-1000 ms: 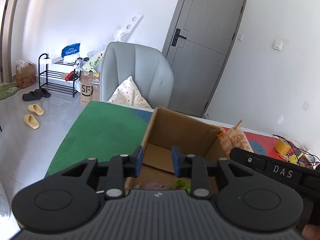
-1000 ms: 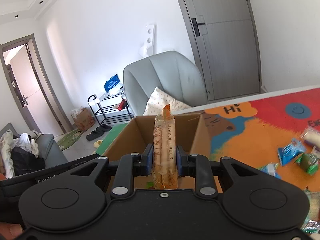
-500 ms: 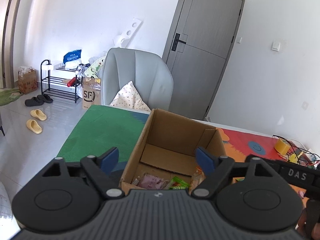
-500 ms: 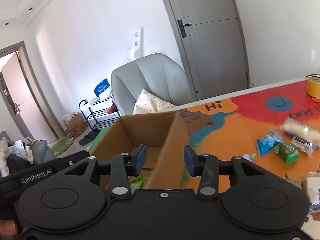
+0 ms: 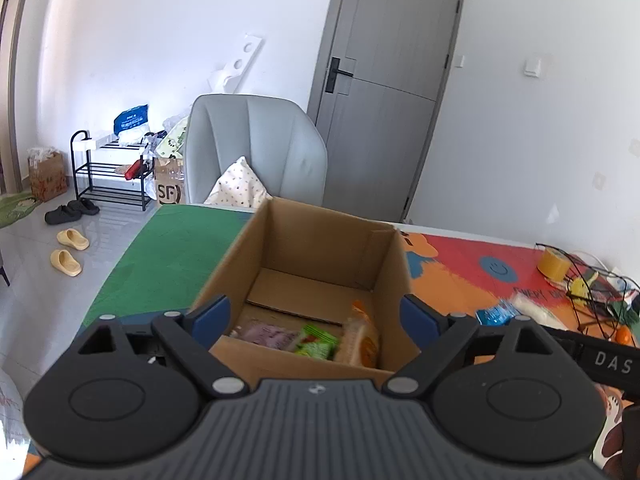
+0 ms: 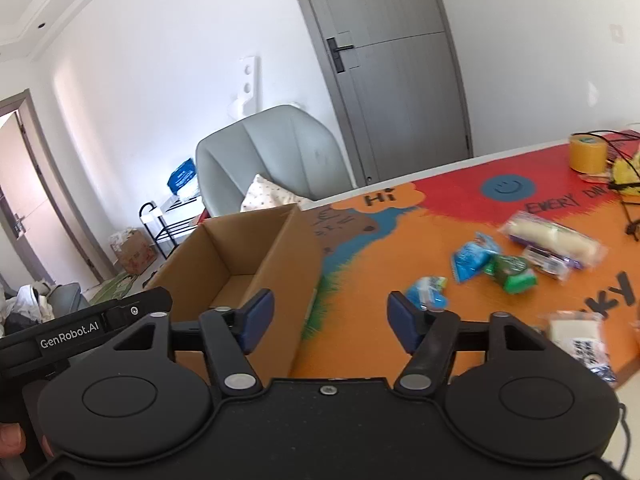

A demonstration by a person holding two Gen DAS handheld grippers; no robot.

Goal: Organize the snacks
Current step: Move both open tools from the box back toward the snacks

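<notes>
Both grippers, left (image 5: 316,318) and right (image 6: 330,320), opening, empty | orange packet (image 5: 362,340) now apparently in box (image 5: 320,240) | loose snacks (image 6: 508,268) remain far right

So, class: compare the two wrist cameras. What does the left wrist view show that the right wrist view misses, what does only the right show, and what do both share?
Only the left wrist view looks down into the cardboard box, showing a purple packet, a green packet and an orange packet on its floor.

Only the right wrist view shows a small blue packet and a white packet on the mat.

Both show the box, the grey chair, the door and the yellow tape roll.
</notes>
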